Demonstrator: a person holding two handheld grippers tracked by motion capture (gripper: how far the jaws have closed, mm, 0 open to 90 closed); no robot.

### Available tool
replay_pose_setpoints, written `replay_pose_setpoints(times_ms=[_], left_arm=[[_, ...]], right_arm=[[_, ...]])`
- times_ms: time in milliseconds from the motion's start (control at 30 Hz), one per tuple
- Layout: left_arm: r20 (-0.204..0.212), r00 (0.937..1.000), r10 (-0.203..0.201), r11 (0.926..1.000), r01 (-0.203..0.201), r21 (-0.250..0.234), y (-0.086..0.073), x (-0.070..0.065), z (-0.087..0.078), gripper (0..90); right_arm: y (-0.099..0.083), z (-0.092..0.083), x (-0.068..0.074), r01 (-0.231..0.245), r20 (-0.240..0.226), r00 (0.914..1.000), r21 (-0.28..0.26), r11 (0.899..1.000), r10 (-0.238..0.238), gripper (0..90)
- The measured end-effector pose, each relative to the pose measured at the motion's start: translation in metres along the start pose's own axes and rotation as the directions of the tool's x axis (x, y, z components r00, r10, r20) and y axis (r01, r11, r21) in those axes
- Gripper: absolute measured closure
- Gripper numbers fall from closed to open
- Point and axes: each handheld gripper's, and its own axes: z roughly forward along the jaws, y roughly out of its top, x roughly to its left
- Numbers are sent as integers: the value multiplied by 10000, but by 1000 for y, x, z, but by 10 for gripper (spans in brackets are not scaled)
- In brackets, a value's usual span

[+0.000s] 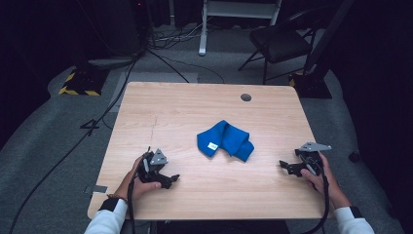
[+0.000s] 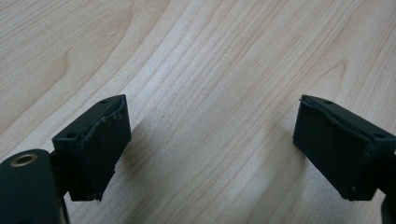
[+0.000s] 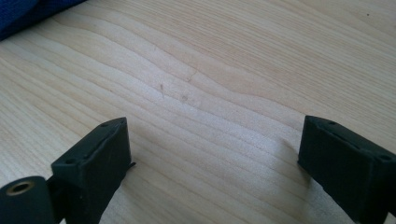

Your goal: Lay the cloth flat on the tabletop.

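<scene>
A crumpled blue cloth (image 1: 225, 140) with a small white tag lies near the middle of the wooden table (image 1: 185, 112). My left gripper (image 1: 171, 179) rests low over the table's front left, well apart from the cloth, jaws wide with only bare wood between them (image 2: 212, 140). My right gripper (image 1: 285, 165) sits at the front right edge, pointing left toward the cloth, also open over bare wood (image 3: 215, 154). A corner of the blue cloth (image 3: 28, 11) shows at the top left of the right gripper view.
A round grey grommet (image 1: 246, 97) is set in the table near its far edge. Beyond the table stand a black chair (image 1: 280, 41), a white frame leg (image 1: 203, 29) and cables on the grey floor (image 1: 53, 141).
</scene>
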Motion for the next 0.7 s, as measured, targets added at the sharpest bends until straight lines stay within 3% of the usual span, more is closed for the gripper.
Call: replay_pose_setpoints(times_ms=[600, 700], left_arm=[[-3, 10000, 4, 10000, -4, 0, 0, 0, 0, 115], [-4, 10000, 3, 10000, -3, 1, 0, 0, 0, 115]], right_arm=[[1, 1, -2, 151, -159, 9998, 76, 9999, -150, 79], [6, 3, 0, 209, -128, 9997, 155, 9997, -207, 136]])
